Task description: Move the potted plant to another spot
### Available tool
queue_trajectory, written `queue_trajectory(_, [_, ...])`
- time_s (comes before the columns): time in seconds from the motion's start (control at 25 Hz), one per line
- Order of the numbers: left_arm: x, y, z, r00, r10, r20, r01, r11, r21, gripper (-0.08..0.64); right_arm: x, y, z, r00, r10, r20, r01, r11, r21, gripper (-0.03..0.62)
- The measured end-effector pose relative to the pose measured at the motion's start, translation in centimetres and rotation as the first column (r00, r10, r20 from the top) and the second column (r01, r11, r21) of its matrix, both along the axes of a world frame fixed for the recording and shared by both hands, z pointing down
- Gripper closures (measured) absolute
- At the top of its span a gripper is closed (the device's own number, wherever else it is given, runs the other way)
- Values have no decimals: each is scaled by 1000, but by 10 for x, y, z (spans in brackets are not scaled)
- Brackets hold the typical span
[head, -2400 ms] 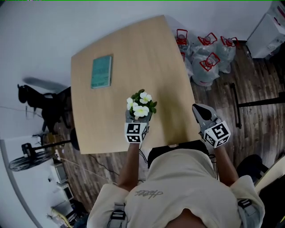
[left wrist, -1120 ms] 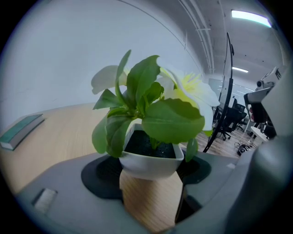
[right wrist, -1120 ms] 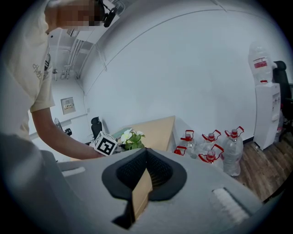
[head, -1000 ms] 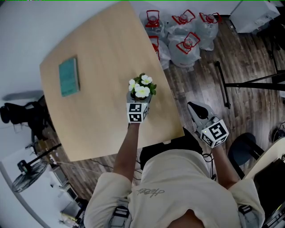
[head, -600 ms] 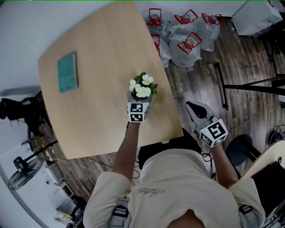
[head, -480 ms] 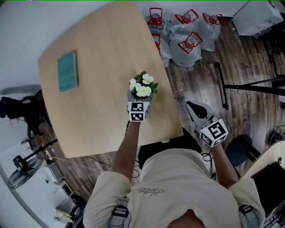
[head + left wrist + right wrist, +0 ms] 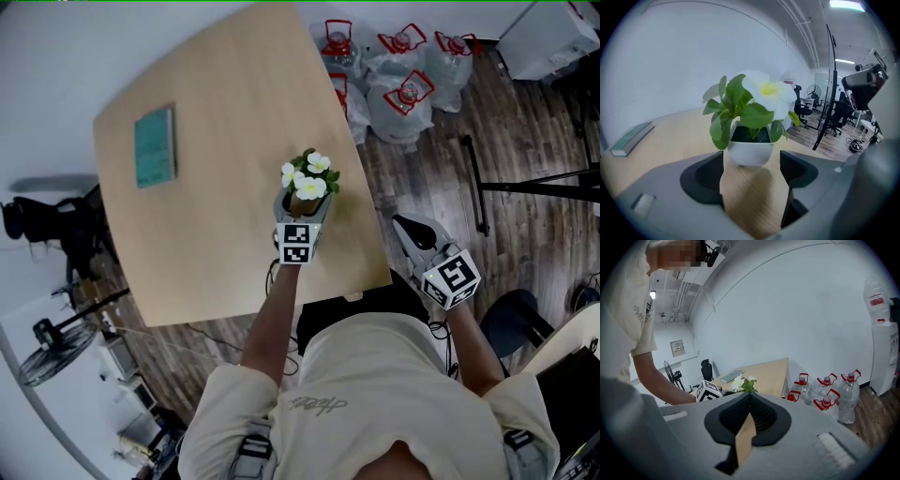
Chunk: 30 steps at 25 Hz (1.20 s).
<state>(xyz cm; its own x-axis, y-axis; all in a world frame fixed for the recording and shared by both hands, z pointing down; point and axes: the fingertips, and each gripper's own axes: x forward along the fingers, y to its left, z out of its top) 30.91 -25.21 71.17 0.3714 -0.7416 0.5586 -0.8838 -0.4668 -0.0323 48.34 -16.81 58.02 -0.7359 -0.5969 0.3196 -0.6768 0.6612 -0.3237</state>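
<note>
plant down, release under way

the potted plant (image 7: 309, 183) is standing upright on the counter (image 7: 216, 169), near its right edge. my left claw (image 7: 302, 217) has just been opening, with its jaws flanking the plant and not pressing it. my right claw (image 7: 410, 228) is hanging beyond the counter, jaws together and empty. i judge only backing away is remaining.

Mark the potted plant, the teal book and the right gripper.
potted plant (image 7: 310, 185): head view, white flowers.
teal book (image 7: 155, 147): head view, cover's middle.
right gripper (image 7: 404, 225): head view, closed fingertips.
</note>
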Motion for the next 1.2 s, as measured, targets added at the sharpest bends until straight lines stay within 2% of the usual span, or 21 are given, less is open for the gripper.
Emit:
queue_trajectory(0.4, [-33, 44, -1, 996, -80, 30, 82, 995, -54, 199, -13, 5, -4, 998, -47, 28, 47, 999, 5, 591])
queue_trajectory(0.6, [-43, 66, -18, 996, -92, 17, 93, 995, -47, 225, -26, -2, -6, 995, -42, 93, 44, 999, -20, 591])
queue_trajectory(0.72, [-50, 76, -27, 996, -82, -20, 81, 996, -45, 273, -40, -8, -13, 995, -32, 99, 32, 999, 4, 591])
queue_trajectory(0.96, [-73, 99, -44, 998, -66, -26, 65, 998, -27, 410, -67, -5, -33, 994, -40, 99, 36, 999, 40, 591])
queue_trajectory(1.04, [-84, 106, -55, 996, -83, -26, 83, 996, -15, 460, -74, -3, -40, 994, -40, 105, 36, 998, 44, 591])
queue_trajectory(1.12, [-100, 112, -69, 992, -118, -39, 119, 993, 6, 540, -81, -2, -48, 993, -35, 116, 30, 998, 51, 591])
queue_trajectory(1.2, [-114, 114, -86, 987, -151, -63, 153, 988, 33, 543, -88, -4, -56, 992, -29, 125, 21, 998, 66, 591])
